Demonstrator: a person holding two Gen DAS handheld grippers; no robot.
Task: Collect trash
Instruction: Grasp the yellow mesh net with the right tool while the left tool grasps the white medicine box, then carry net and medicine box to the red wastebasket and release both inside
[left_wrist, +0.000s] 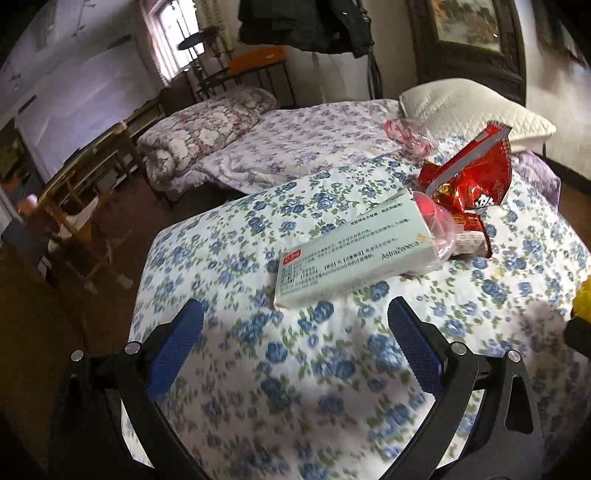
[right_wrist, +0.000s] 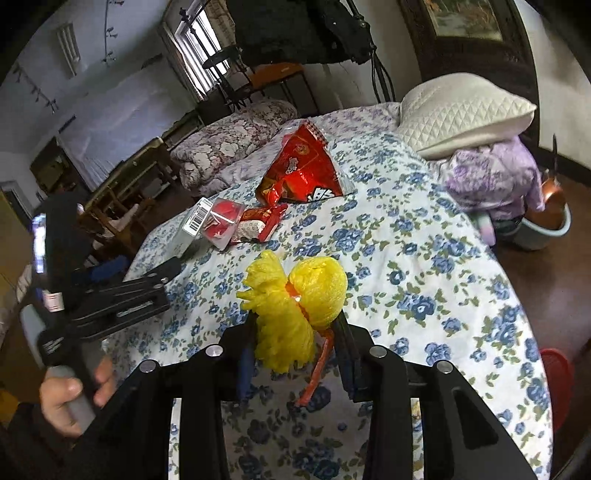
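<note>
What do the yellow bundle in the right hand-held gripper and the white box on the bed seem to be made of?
Yellow bundle: probably thin plastic film or foam netting, crinkled, slightly glossy, frayed edge, cinched by an orange tie.
White box: likely printed cardboard, matte, with flat faces, sharp folded edges and a barcode on its end.

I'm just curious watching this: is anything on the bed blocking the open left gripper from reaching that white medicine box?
Nothing visible does. Only bare floral bedspread lies between the left gripper and the near corner of the medicine box. The pink plastic wrapper and red snack bag sit at its far end.
</note>
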